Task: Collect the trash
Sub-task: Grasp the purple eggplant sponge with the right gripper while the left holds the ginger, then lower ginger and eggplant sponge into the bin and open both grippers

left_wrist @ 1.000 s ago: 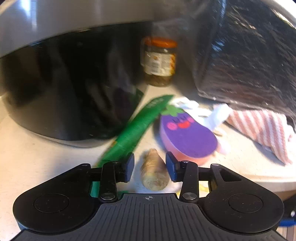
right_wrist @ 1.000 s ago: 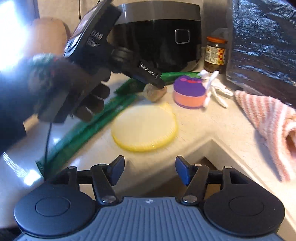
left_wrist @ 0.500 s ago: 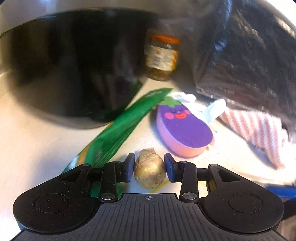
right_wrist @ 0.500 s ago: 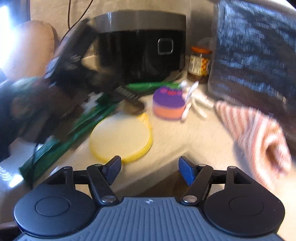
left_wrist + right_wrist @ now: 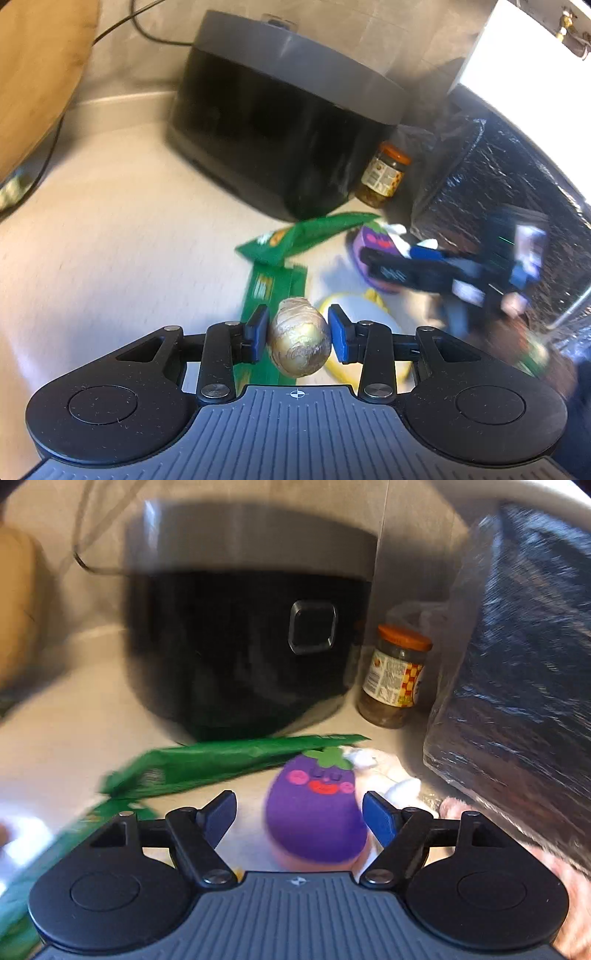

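My left gripper (image 5: 298, 338) is shut on a tan, knobby ginger-like lump (image 5: 298, 341) and holds it above the counter. My right gripper (image 5: 299, 818) is open, its jaws on either side of a purple eggplant-shaped sponge (image 5: 316, 812) that lies on the counter. Green wrappers (image 5: 221, 762) lie left of the sponge; they also show in the left wrist view (image 5: 295, 240). A yellow round lid (image 5: 354, 314) lies under the left gripper. The right gripper shows blurred in the left wrist view (image 5: 424, 273).
A black rice cooker (image 5: 240, 646) stands at the back, with a jar with an orange lid (image 5: 397, 675) to its right. A dark foil bag (image 5: 524, 672) stands at right, with a pink striped cloth (image 5: 554, 864) below it. A wooden board (image 5: 33, 74) leans far left.
My left gripper closed on the lump and lifted it up and back from the counter. My right gripper moved forward to straddle the eggplant sponge.
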A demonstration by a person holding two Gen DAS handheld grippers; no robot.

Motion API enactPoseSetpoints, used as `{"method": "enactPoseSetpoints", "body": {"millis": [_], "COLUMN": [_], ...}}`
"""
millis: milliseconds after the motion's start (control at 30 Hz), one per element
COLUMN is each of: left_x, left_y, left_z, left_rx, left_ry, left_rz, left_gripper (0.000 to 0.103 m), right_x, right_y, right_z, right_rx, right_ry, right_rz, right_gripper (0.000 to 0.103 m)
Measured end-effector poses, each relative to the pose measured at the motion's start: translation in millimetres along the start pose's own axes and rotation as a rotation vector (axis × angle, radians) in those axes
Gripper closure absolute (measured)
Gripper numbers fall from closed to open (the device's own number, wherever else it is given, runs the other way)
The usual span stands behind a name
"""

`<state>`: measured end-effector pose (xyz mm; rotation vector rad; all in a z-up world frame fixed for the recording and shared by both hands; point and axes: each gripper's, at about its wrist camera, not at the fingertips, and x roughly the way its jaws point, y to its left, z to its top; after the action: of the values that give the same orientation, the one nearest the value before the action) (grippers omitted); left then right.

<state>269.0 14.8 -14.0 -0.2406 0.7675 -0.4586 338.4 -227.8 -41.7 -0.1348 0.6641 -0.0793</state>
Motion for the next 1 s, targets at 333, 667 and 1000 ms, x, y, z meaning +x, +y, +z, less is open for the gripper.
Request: {"method": "enactPoseSetpoints", "body": {"millis": [333, 667, 1000], "left_x": [-29, -15, 19], "left_y": [7, -76, -176], "left_z": [-33, -87, -191], "left_rx": [-0.045, 0.082, 0.236], "left_ry": [0.022, 0.163, 0.448], "left_rz": [0.017, -0.071, -0.065], "left_gripper": [0.063, 0.063, 0.063], "right_x": [-95, -197, -256], "right_y": [8, -49, -122], "right_z": [-15, -100, -251], "right_rx": [0.02, 0.085, 0.126], "right_ry": [-0.109, -0.069, 0.11], "right_rz": [0.36, 0.286, 0.098], "right_gripper": [0.035, 0.034, 0.034]}}
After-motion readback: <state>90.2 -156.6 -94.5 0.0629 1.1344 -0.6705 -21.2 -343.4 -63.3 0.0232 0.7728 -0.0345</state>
